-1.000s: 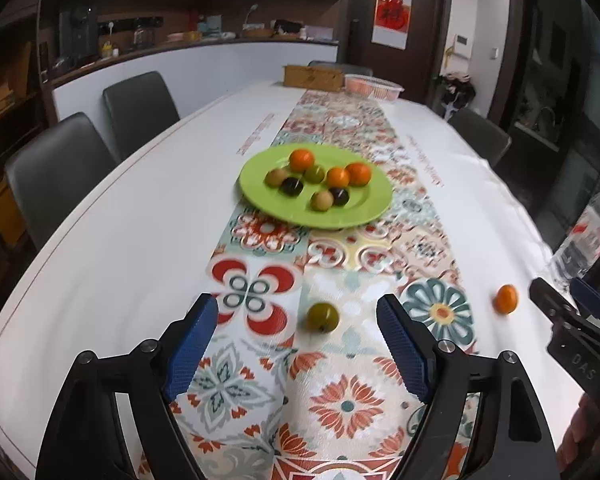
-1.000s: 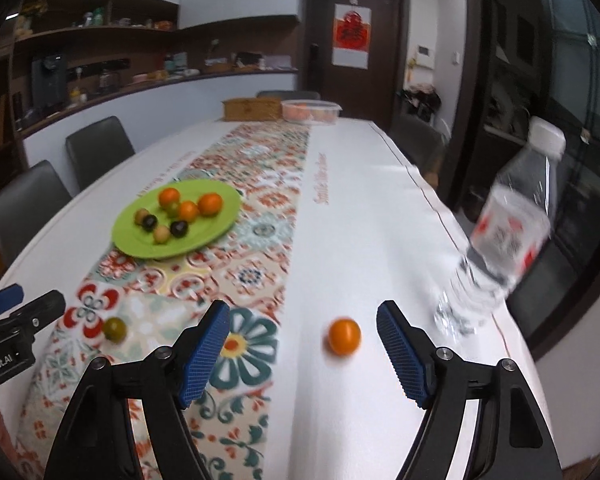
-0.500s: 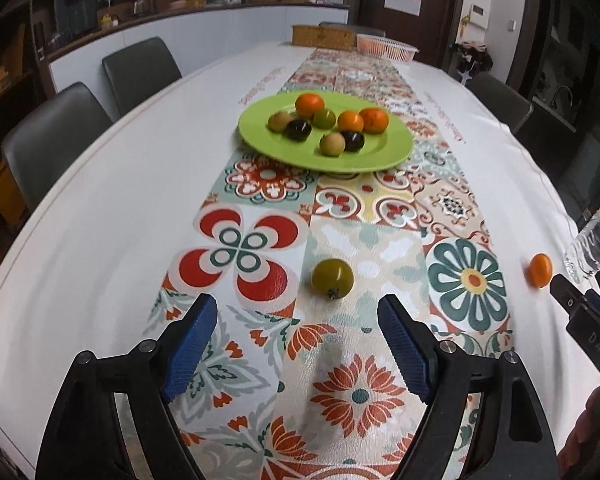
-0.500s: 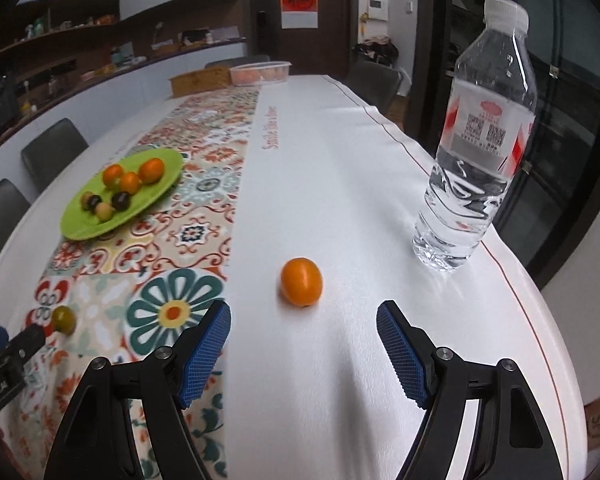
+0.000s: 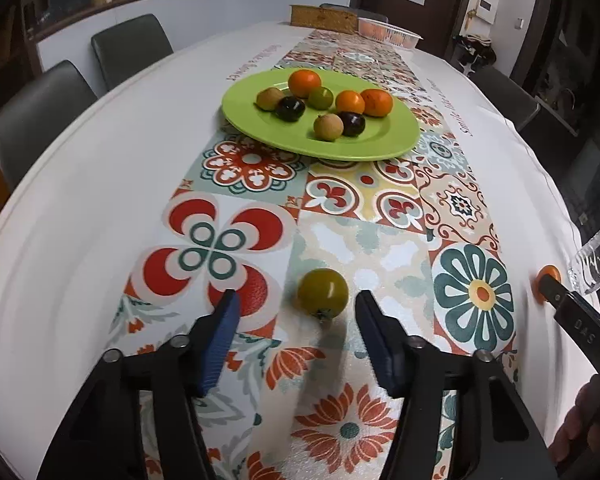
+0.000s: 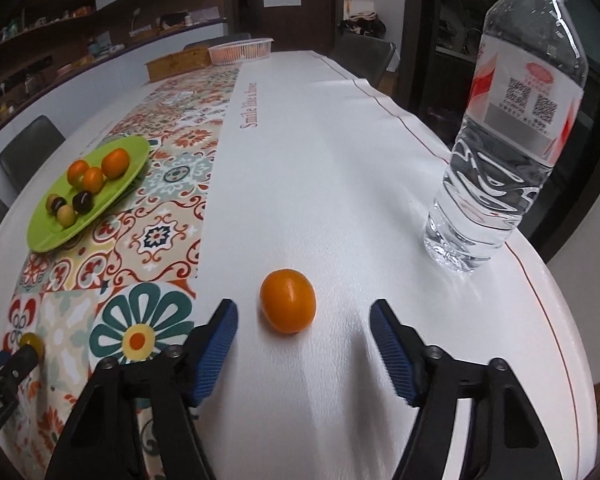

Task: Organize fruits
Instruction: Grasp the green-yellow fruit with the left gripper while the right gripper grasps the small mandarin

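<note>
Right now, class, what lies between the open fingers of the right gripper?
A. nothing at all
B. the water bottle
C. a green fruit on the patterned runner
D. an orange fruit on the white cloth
D: the right gripper is open around the orange fruit, which rests on the white cloth.
</note>
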